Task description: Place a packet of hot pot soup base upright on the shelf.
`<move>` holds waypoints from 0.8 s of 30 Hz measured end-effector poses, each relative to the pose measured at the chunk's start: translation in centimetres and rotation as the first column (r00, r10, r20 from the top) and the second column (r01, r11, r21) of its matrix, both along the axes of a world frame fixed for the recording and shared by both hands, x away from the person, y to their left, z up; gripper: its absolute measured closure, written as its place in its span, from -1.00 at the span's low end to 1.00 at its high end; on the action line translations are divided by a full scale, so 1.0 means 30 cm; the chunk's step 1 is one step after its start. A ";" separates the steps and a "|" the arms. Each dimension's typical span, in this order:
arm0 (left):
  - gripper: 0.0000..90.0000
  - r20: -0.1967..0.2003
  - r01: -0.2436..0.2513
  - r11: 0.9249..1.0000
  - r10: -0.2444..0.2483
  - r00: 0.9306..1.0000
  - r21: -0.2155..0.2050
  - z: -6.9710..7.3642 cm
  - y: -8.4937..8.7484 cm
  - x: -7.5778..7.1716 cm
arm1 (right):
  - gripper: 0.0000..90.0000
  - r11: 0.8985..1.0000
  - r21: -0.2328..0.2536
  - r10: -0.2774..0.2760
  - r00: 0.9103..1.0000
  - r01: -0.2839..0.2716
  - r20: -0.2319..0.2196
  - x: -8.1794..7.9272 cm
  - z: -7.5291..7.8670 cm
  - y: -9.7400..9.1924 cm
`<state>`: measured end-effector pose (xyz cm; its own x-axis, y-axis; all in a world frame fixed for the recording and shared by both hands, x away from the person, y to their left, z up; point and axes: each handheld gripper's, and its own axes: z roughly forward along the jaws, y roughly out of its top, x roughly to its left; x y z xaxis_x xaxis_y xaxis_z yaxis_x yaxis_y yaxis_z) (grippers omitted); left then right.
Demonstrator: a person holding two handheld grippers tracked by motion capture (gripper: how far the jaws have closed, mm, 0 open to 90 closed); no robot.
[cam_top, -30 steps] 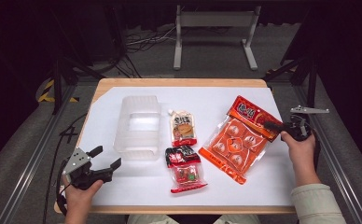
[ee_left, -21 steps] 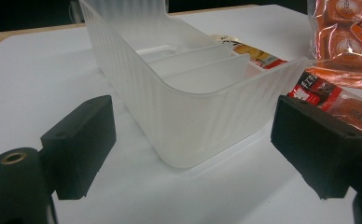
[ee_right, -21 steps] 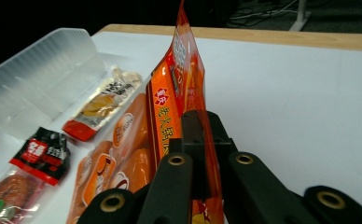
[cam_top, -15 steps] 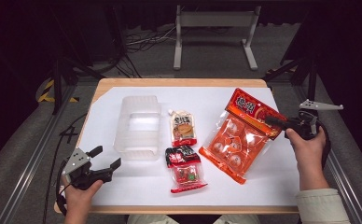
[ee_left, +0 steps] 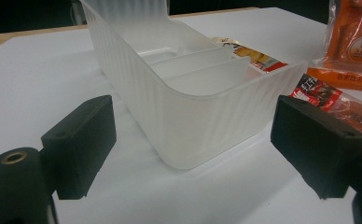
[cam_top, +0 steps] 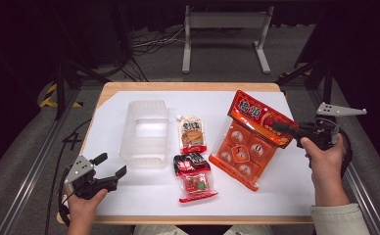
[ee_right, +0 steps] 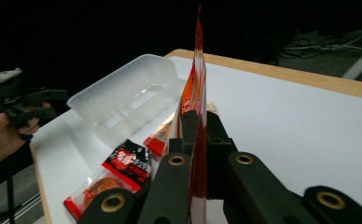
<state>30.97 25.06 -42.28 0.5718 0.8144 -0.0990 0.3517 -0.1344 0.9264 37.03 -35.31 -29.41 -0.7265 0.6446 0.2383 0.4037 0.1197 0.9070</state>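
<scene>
Packing snacks: our right hand-held gripper lifts the big orange bag while the left waits by the tray.

At the near left, our left hand-held gripper (cam_top: 110, 168) rests on the counter (cam_top: 286, 191) with its jaws released and nothing between them, aimed at the clear plastic tray (cam_top: 144, 131), probably ready to steady it. Right of the tray lie a small tan pouch (cam_top: 193, 134) and, nearer us, a red-and-black packet (cam_top: 194, 176), both flat and within easy reach. At the right, our right hand-held gripper (cam_top: 282, 128) is clenched on the orange snack bag (cam_top: 249, 139) by its far right edge, so the bag hangs tilted, its near corner low over the counter.
</scene>
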 end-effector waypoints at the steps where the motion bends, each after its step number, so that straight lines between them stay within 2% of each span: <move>1: -0.67 0.003 -0.001 1.000 0.001 1.000 -0.002 0.001 0.000 -0.002 | 1.00 1.000 0.001 0.016 1.000 -0.016 0.009 -0.006 0.007 0.008; 3: -0.67 0.014 0.001 1.000 -0.001 1.000 -0.006 0.007 -0.002 -0.007 | 1.00 0.999 0.004 0.048 0.999 -0.048 0.023 -0.020 0.022 0.025; 8: -0.67 0.026 0.004 1.000 -0.004 1.000 -0.004 0.014 -0.003 -0.013 | 1.00 0.994 -0.028 0.108 0.992 -0.107 0.066 -0.061 0.064 0.075; 15: -0.64 0.051 -0.019 1.000 0.019 0.999 -0.010 0.029 -0.004 -0.024 | 1.00 0.992 -0.044 0.124 0.987 -0.120 0.098 -0.082 0.084 0.094; 24: -0.70 0.078 0.014 1.000 -0.013 0.997 -0.016 0.065 -0.029 -0.033 | 1.00 0.989 -0.040 0.149 0.983 -0.145 0.106 -0.085 0.104 0.102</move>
